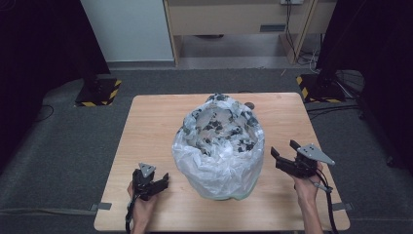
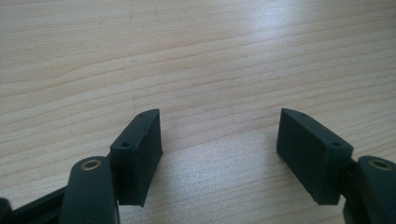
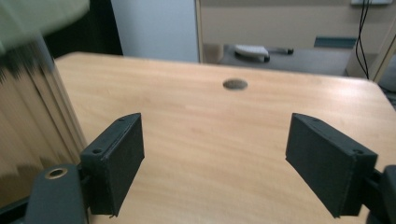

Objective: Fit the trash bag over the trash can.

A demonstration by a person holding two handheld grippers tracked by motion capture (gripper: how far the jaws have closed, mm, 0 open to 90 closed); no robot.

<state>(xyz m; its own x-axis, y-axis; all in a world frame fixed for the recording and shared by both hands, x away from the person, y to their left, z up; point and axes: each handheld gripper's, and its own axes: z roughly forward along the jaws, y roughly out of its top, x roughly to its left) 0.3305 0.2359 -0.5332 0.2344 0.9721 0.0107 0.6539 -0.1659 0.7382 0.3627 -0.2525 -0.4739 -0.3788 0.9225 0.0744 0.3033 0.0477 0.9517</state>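
A bin lined with a white plastic bag stands on the tabletop, roughly at its middle and toward the person's edge. The bag's mouth is folded out over the rim and hangs down the outside as a loose, crinkled skirt. Inside the bag lies a grey-and-black mottled mass; what it is made of cannot be told from above.

The left gripper hangs low just to the left of the bin, jaws open and empty, with bare wood between them. The right gripper is just to the right of the bin, raised off the tabletop, jaws likewise open and empty. In the right gripper view the bin's side appears as a blur at the left, beside the near jaw.

Risks, as judged from this arrangement — the film is thin and slack, so a jaw closing on a single fold may slip off or tear it. A pull from one side alone could tip the bin or drag it across the wood. Lifting the liner unevenly may let the contents shift and spill over the lower edge.
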